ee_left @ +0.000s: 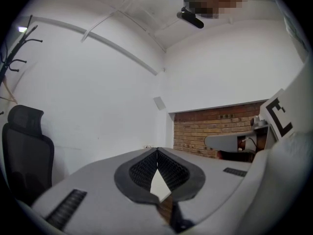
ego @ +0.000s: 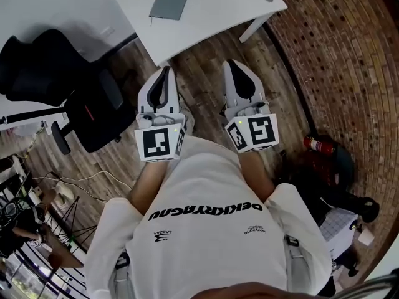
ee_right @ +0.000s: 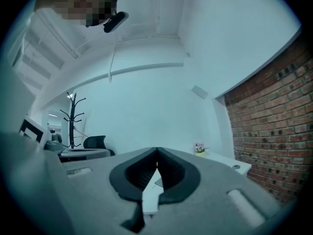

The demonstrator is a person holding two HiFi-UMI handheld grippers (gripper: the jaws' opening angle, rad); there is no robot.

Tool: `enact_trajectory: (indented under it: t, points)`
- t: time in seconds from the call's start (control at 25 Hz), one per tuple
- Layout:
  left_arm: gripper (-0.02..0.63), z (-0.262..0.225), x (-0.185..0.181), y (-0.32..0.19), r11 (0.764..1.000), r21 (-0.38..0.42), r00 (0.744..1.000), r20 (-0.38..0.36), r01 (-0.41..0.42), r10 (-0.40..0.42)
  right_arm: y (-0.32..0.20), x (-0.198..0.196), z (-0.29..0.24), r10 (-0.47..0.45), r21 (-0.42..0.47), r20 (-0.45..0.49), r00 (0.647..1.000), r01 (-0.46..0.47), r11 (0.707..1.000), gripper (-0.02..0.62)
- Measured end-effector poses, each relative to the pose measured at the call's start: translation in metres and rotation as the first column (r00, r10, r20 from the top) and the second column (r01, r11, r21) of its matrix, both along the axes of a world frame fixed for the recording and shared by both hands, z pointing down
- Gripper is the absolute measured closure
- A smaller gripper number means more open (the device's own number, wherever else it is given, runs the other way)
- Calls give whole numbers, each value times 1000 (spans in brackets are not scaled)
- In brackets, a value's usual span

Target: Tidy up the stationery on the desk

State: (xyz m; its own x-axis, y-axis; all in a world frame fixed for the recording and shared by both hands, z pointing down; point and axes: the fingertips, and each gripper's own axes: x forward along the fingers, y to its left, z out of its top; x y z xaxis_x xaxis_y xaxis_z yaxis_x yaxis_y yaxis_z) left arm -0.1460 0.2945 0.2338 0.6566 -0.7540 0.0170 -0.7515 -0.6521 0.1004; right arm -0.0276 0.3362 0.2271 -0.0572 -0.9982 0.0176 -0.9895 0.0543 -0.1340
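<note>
Chair (ego: 93, 111) left of desk (ego: 212, 23); left gripper (ego: 165, 72), right gripper (ego: 234, 65) closed, empty.

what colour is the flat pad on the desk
Grey; the flat pad on the white desk shows best in the head view.

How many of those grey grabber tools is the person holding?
2: the left gripper and the right gripper, side by side, pointing toward the white desk.

left hand-held gripper (ego: 166, 70): jaws together, level | right hand-held gripper (ego: 232, 63): jaws together, level
</note>
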Motion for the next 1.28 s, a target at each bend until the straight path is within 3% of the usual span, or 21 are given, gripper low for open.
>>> enact_trajectory:
  t: [0.32, 0.52, 1.0, 1.28]
  points:
    - [607, -8, 27, -142, 999, -28, 1000, 3, -24, 24, -145, 21, -8, 0, -35, -2, 1000, 0, 999, 601]
    - [607, 2, 35, -199, 998, -57, 1000, 9, -23, 23, -206, 28, -1, -8, -64, 4, 1000, 8, 998, 601]
    - [607, 42, 77, -279, 989, -110, 992, 89, 99, -89, -305, 72, 27, -143, -126, 39, 989, 147, 981, 601]
    - [607, 78, 106, -323, 958, -200, 974, 134, 205, -181, -359, 102, 69, -231, -229, 112, 967, 251, 941, 601]
